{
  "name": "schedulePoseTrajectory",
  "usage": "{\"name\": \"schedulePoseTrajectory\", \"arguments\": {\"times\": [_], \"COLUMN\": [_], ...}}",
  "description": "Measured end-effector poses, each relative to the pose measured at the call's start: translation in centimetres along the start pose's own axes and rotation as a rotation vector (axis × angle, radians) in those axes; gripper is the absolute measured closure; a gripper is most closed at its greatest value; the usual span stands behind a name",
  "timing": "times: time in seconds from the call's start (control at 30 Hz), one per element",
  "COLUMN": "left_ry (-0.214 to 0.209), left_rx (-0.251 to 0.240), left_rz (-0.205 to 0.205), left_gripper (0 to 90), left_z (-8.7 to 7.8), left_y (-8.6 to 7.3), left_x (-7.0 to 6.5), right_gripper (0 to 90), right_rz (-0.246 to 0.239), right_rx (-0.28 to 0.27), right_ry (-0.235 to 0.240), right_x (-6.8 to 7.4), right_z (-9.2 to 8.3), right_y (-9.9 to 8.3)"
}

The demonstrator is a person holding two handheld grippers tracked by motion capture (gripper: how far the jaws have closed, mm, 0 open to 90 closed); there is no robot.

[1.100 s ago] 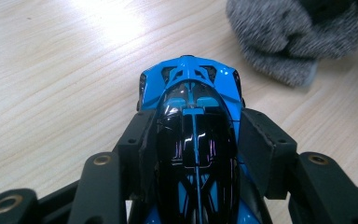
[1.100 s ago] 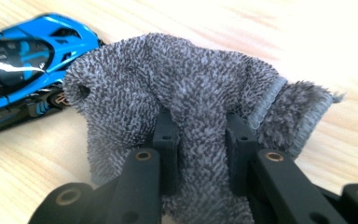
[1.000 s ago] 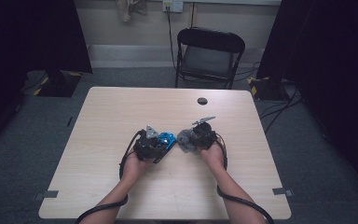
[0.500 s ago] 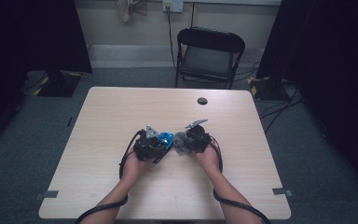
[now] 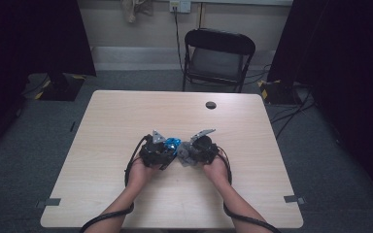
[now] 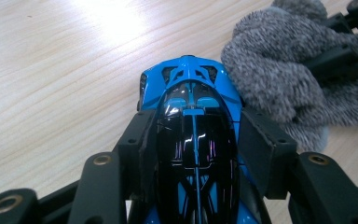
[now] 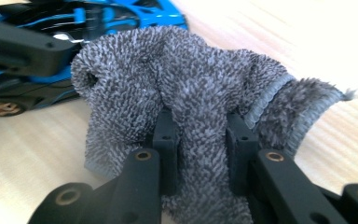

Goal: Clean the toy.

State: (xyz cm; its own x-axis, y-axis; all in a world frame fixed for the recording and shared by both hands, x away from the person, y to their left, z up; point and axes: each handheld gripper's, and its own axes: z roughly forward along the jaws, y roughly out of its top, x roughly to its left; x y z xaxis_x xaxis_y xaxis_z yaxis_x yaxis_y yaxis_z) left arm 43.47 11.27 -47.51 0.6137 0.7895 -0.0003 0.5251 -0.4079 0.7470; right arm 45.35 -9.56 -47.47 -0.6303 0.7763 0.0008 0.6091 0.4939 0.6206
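Glossy blue-and-black toy car point(image 6: 193, 135) — grey fuzzy cloth point(image 7: 186, 93) bunched against its nose.

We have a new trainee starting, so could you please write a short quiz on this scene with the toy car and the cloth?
1. True or false: the left gripper is clamped on the blue toy car.
2. What does the right gripper hold? A) a sponge B) a grey cloth C) nothing
3. Which part of the car does the grey cloth meet in the left gripper view?

Key:
1. True; its jaws press the car's two sides.
2. B.
3. Its far end, at the right-hand corner.
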Motion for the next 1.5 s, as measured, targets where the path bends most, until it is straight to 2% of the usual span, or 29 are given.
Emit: {"name": "schedulePoseTrajectory", "arguments": {"times": [0.37, 0.4, 0.43, 0.63, 1.0, 1.1, 1.33, 1.5], "left_ry": [-0.002, 0.004, -0.003, -0.002, 0.004, 0.004, 0.005, 0.003], "left_rx": [0.001, 0.005, 0.003, 0.001, 0.011, 0.006, -0.002, -0.006], "left_rz": [-0.010, -0.001, -0.015, -0.016, 0.003, -0.005, -0.017, -0.023], "left_gripper": [47.9, 47.9, 47.9, 47.9, 48.0, 48.0, 47.9, 48.0], "left_z": [0.0, 0.0, 0.0, 0.0, -0.1, 0.0, 0.0, 0.0], "left_y": [0.0, 0.0, 0.0, 0.0, 0.0, 0.1, 0.0, 0.0], "left_x": [0.0, 0.1, 0.0, 0.0, 0.1, 0.0, 0.0, -0.1], "right_gripper": [71.1, 71.1, 71.1, 71.0, 71.0, 71.0, 70.9, 70.8], "right_rz": [-0.047, -0.052, -0.056, -0.064, -0.103, -0.112, -0.101, -0.113], "right_rx": [-0.007, -0.006, -0.007, -0.010, -0.025, -0.028, -0.041, -0.039], "right_ry": [0.044, 0.047, 0.051, 0.069, 0.115, 0.126, 0.144, 0.154], "right_x": [2.1, 2.3, 2.4, 3.1, 5.1, 5.6, 5.9, 6.2], "right_z": [-0.5, -0.6, -0.6, -0.8, -1.1, -1.2, -1.2, -1.3], "right_y": [-0.7, -0.8, -0.8, -1.1, -1.8, -1.9, -2.1, -2.2]}}
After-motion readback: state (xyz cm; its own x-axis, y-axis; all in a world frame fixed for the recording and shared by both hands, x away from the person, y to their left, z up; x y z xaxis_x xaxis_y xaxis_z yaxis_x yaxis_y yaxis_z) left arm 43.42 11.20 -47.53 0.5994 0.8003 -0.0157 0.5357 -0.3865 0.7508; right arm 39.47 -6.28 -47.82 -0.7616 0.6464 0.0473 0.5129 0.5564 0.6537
